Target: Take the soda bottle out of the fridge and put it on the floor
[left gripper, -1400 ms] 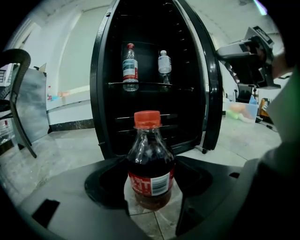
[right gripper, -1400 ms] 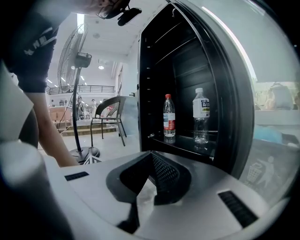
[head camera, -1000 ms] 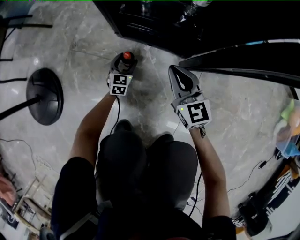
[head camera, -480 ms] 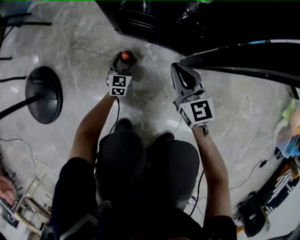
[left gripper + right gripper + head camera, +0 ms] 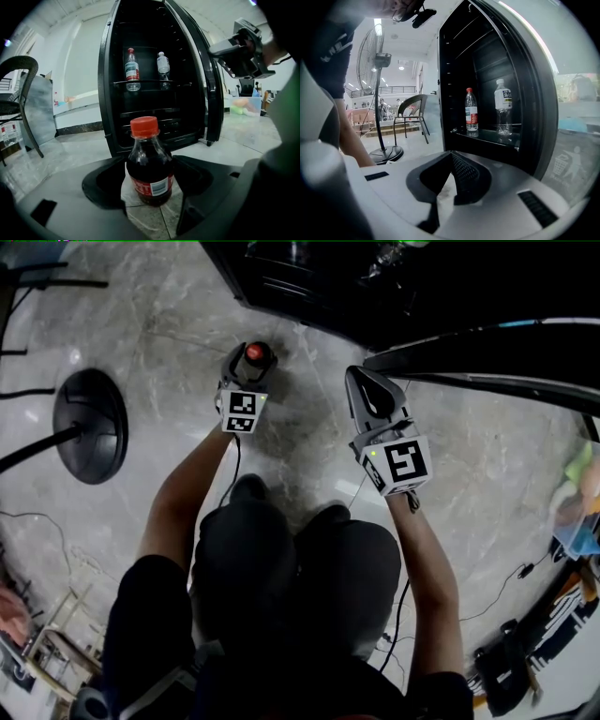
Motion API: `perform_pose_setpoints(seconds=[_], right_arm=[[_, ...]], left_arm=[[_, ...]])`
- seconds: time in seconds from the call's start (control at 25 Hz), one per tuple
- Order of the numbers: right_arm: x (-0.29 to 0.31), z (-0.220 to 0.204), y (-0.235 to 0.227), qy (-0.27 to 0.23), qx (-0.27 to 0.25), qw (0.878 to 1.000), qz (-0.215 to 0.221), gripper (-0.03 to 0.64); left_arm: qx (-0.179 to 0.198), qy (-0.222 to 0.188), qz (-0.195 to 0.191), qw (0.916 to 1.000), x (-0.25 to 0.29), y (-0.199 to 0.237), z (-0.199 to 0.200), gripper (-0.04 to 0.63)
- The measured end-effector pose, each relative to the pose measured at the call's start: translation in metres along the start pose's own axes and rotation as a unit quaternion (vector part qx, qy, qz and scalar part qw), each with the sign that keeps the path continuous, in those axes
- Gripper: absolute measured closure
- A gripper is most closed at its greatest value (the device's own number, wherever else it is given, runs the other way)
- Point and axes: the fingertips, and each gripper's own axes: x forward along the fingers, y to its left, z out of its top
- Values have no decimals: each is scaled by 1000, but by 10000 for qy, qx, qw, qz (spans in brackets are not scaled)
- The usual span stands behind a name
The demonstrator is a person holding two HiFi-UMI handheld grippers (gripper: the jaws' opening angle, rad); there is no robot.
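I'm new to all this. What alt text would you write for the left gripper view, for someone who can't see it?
A dark soda bottle with a red cap stands on the marble floor, clamped between the two jaws of the left gripper. Behind it, an open black fridge holds two other bottles on a shelf.
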Motion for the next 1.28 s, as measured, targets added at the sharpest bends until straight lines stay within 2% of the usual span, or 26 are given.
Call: perform_pose_setpoints(seconds=[0.16,0.6,0.72,0.8,1.04,1.28], right_arm=[[0,1,-1,-86,42,10000,3,606],[-2,11,3,-146,64,9998,91,606],[-5,17,4,-164,72,9998,90,606],[-5,22,6,-171,72,9998,113,606],[-20,47,21,-114,6,9997,215,606],[-48,105,23,-149,58,9998,111,606]], left_arm=[[-32,-58,-89,9999,-9,0,7,276],[244,-587,-340,9974,-66,0,47,281],[304,-739,-385,9961,-85,2,63,343],[233,-800,-363,9959,-95,7,74,354],[-5,-1189,-217,9927,-131,21,134,496],[4,-1280,-142,9917,-172,24,203,541]])
